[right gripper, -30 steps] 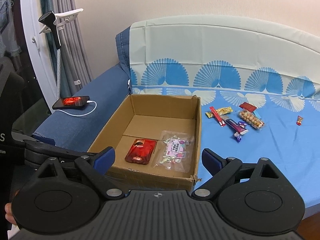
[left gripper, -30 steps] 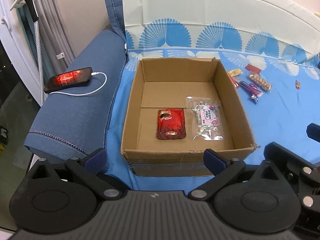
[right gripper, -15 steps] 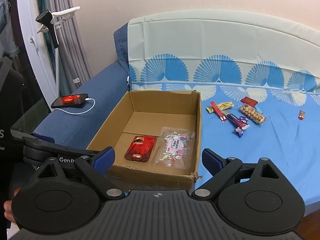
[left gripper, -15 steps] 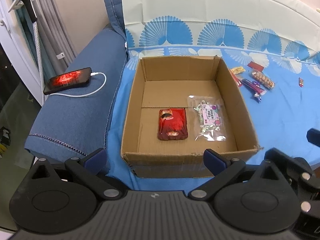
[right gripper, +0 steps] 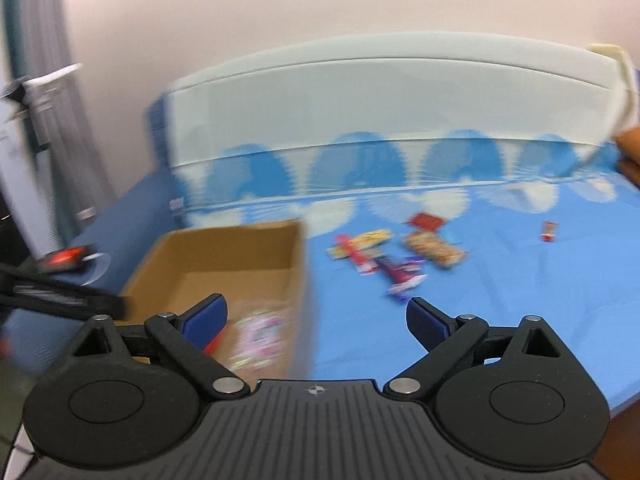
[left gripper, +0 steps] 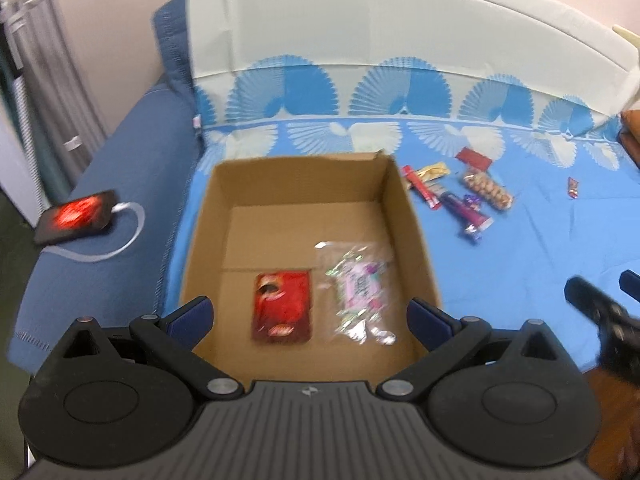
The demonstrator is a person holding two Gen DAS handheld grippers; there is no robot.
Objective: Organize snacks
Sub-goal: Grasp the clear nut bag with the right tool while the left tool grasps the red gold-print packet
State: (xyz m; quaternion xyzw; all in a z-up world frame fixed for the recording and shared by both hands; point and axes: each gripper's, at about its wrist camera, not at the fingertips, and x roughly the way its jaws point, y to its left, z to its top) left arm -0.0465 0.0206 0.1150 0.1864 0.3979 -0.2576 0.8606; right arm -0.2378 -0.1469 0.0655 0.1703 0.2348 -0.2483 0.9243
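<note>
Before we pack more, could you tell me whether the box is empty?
Not empty. The box is open-topped, and a red packet and a clear candy bag lie flat on its floor, side by side.

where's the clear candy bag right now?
In the left wrist view, the clear candy bag lies flat on the floor of the cardboard box, right half, beside the red packet.
</note>
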